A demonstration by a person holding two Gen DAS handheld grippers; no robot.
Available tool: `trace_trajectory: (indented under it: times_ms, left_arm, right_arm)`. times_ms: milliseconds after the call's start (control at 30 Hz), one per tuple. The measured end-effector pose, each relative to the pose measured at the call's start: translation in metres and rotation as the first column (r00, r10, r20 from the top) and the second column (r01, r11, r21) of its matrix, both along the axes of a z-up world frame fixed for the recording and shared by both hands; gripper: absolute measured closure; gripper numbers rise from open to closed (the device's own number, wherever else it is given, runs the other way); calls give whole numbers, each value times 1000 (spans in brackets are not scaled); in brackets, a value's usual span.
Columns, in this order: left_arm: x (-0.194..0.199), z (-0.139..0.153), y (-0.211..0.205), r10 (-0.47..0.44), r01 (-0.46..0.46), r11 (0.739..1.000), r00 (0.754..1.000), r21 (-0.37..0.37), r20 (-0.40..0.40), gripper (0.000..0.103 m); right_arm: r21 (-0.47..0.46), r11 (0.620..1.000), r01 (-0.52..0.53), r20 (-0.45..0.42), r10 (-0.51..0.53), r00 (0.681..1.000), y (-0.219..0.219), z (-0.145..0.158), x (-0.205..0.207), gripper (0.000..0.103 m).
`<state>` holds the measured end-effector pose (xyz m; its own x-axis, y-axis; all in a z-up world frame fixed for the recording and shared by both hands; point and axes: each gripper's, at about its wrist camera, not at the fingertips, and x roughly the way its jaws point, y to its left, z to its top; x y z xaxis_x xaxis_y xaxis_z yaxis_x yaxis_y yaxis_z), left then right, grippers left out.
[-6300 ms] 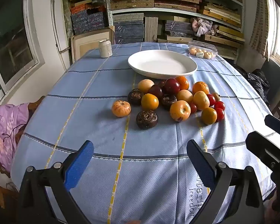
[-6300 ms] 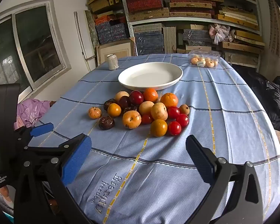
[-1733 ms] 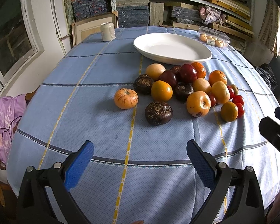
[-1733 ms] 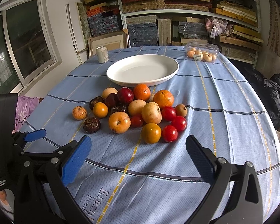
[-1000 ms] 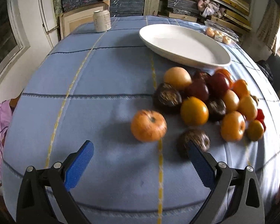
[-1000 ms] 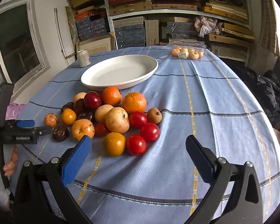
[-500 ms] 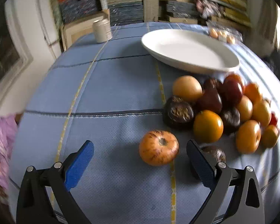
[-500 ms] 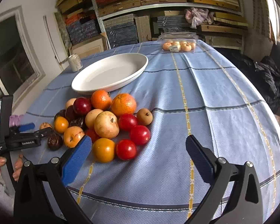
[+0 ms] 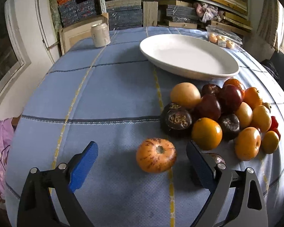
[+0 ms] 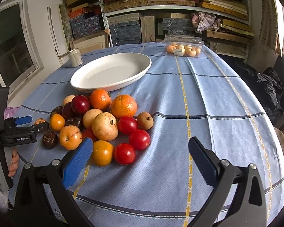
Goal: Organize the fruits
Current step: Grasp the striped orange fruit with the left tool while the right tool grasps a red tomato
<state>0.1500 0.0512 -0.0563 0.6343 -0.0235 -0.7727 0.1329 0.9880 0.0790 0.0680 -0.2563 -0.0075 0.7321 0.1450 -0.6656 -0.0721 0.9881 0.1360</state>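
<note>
Evidently unstarted: white plate [image 9: 189, 56] bare, fruit pile [image 10: 104, 121] on the bench just beside it, left gripper [image 9: 142, 157] fingers spread around the striped orange fruit [image 9: 156, 155], right gripper [image 10: 140, 157] likewise released

Bare table [image 9: 108, 98] lies left of the striped fruit [image 9: 155, 155]; on its right the dark fruit [image 9: 216, 158] (half hidden) crowds the gap.

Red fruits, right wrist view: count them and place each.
4 red fruits: one against the pale fruit, one to its right, one nearest the camera, one half hidden left of the pale fruit. Others may be hidden in the pile.
</note>
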Motion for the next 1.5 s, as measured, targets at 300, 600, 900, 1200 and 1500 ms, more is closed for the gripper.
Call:
trace_trajectory:
  times_ms: [300,600,900,1200,1500]
  left_arm:
    - [-3,-3,-4,0,0,1000,1000,-9,-21,42]
    - [-7,-8,-9,-33,33,999,999,-17,-11,46]
    - [-5,-11,1,-33,29,996,999,-89,-38,55]
    - [-4,-10,0,-33,30,996,999,-86,-34,61]
    - [-5,-9,4,-47,42,992,998,-120,-34,61]
  right_arm:
    - [-48,999,-22,-25,21,999,5,-7,3,4]
    - [-66,994,-84,-78,79,994,17,-18,9,25]
    - [67,994,-88,-97,95,991,1,-21,10,49]
    - [-3,994,-109,-149,107,983,16,-31,16,58]
    - [12,992,-127,-175,127,976,22,-36,26,74]
